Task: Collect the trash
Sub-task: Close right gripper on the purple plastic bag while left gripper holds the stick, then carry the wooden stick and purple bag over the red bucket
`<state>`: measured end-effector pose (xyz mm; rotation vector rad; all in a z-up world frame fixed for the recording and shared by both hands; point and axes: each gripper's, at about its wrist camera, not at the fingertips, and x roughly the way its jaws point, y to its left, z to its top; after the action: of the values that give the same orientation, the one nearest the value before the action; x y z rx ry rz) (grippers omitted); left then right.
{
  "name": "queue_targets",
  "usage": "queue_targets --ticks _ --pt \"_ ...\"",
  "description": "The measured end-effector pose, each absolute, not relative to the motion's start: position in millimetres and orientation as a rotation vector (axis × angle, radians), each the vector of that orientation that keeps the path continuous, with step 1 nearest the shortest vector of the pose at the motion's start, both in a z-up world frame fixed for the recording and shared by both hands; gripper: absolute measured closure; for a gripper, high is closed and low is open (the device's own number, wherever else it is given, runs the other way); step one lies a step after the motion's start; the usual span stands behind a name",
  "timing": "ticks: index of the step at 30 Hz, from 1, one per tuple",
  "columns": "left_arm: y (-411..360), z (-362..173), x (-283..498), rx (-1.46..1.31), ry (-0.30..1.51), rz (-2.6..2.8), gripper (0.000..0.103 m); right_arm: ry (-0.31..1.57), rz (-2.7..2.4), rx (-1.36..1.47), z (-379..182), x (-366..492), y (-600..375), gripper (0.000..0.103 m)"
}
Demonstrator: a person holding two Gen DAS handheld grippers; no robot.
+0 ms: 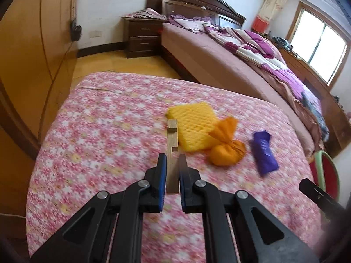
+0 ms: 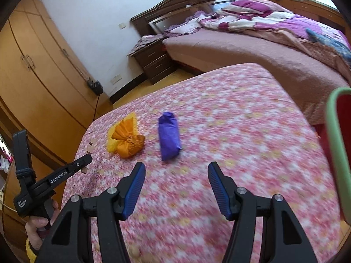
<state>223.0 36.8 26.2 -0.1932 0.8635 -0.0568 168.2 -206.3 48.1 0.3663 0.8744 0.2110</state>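
- Left tongs [image 1: 171, 161]: pressing together on a notched wooden strip [image 1: 171, 151], which is standing up between the blue pads and pointing away over the flowered cloth; the strip's far end is carrying a small block-like step.
- Left tongs, as the right wrist view is showing them [image 2: 86, 161]: entering from the left edge, with a hand [image 2: 36, 225] wrapping the black handle below; pale wood is peeking out at the tip.
- Right tongs [image 2: 176, 186]: standing spread, nothing between the blue ribbed pads, hanging above the cloth with the purple wrapper just beyond them.
- Counter [image 1: 98, 131]: lying under a pink flowered cloth and carrying the loose trash.
- Yellow foam net sleeve [image 1: 193, 125]: lying flat on the cloth, partly tucked under the orange bundle.
- Orange knotted bundle [image 1: 227, 151]: sitting on the near corner of the yellow sleeve, its flared tail pointing away.
- Purple wrapper [image 1: 264, 153]: lying flat, crumpled, just to the right of the orange bundle and apart from it.
- Red container with green rim [image 2: 339, 153]: showing at the right edge of the right wrist view, beside the counter.
- Bed [image 1: 230, 54]: standing behind the counter with a purple-and-white quilt bunching on it; a dark nightstand [image 1: 142, 37] is sitting by its headboard.
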Motion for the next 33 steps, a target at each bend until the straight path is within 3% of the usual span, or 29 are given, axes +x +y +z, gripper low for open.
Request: queue_targets --ticks 5,10,15,20,33 --pt "32 19 231 -0.179 0.848 -0.041 0.093 0.895 0.222 0.334 34 193 -186 0.042" --pt "27 8 238 -0.18 0.852 -0.038 0.093 0.914 0.202 0.321 19 207 -177 0.055" --pt "27 1 239 -0.211 0.876 -0.065 0.093 0.911 0.177 0.286 11 211 -172 0.078" --pt "22 5 234 -0.215 0.874 -0.082 0.093 0.888 0.202 0.296 16 204 -174 0.088" --pt "1 42 201 -0.223 0.822 -0.182 0.093 0.736 0.198 0.361 67 131 -207 0.091"
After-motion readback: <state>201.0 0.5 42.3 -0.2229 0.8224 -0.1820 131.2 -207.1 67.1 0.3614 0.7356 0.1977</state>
